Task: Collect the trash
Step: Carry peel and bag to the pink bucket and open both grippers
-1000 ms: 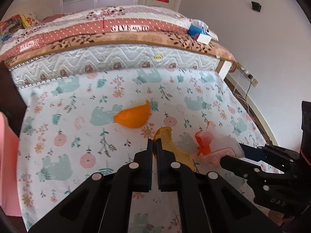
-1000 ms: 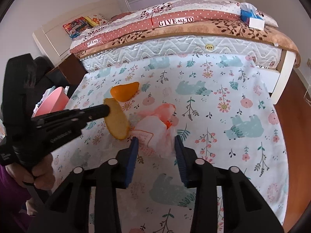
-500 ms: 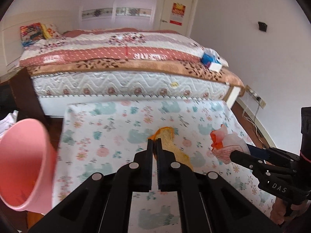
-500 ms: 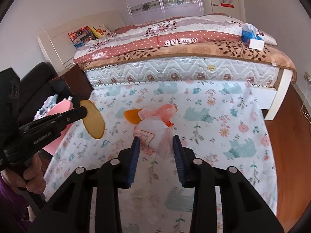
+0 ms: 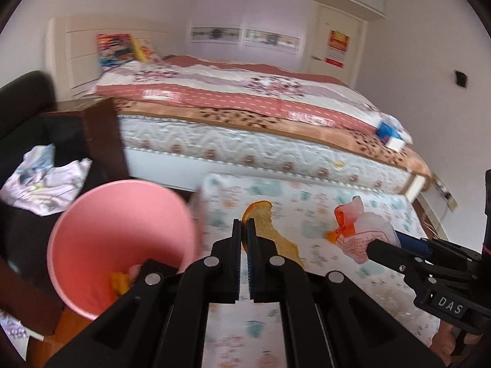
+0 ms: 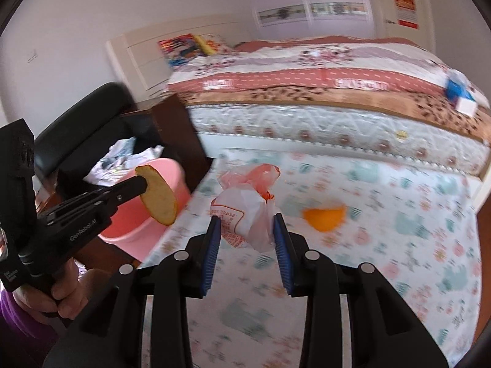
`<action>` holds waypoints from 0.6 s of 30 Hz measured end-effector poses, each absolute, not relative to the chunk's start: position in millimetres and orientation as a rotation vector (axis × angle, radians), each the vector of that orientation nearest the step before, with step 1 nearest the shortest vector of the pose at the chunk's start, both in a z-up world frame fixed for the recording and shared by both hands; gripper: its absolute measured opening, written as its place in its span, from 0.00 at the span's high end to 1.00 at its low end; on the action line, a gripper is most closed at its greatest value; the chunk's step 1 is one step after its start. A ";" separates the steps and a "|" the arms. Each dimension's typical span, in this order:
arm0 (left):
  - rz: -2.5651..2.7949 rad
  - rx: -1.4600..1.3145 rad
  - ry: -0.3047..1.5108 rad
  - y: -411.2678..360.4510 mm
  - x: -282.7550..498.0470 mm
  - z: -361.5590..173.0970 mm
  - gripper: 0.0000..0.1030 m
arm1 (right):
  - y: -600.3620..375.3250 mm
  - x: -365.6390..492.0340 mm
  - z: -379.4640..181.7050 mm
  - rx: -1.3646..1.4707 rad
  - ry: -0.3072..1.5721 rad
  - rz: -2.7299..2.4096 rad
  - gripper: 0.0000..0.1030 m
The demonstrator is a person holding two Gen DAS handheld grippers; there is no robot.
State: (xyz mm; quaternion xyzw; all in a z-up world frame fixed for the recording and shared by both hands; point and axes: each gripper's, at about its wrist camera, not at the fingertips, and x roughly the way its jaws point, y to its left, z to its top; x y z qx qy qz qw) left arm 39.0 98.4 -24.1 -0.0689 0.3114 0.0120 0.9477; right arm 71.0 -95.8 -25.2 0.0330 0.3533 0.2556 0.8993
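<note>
The left gripper was clamped tight on a piece of orange peel, its jaws almost together with the peel's edge pinched between them; in the right wrist view that same peel hung in the air at about nine o'clock, pale inner side showing, in front of the pink bin. In the left wrist view the pink bin sat at about eight o'clock of the gripper's tips, tilted mouth toward the camera, with something orange lying inside near its bottom. The right gripper held a crumpled plastic bag, white with red print and an orange-pink knotted top, its blue pads pressed against the bag's two sides at a middling width; from the left wrist view the same bag appeared at three o'clock, lifted clear of the floral sheet. A second orange peel lay on the floral sheet at about two o'clock of the right gripper's tips, well apart from the bag and blurred. Beyond the sheet, at twelve o'clock, stood a bed with a patterned quilt. A person's hand gripped the left gripper's handle at the lower left.
</note>
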 end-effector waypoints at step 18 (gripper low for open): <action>0.293 -0.238 0.623 222.3 10.2 -39.1 0.97 | 50.6 88.3 -26.7 -0.014 0.763 0.749 0.66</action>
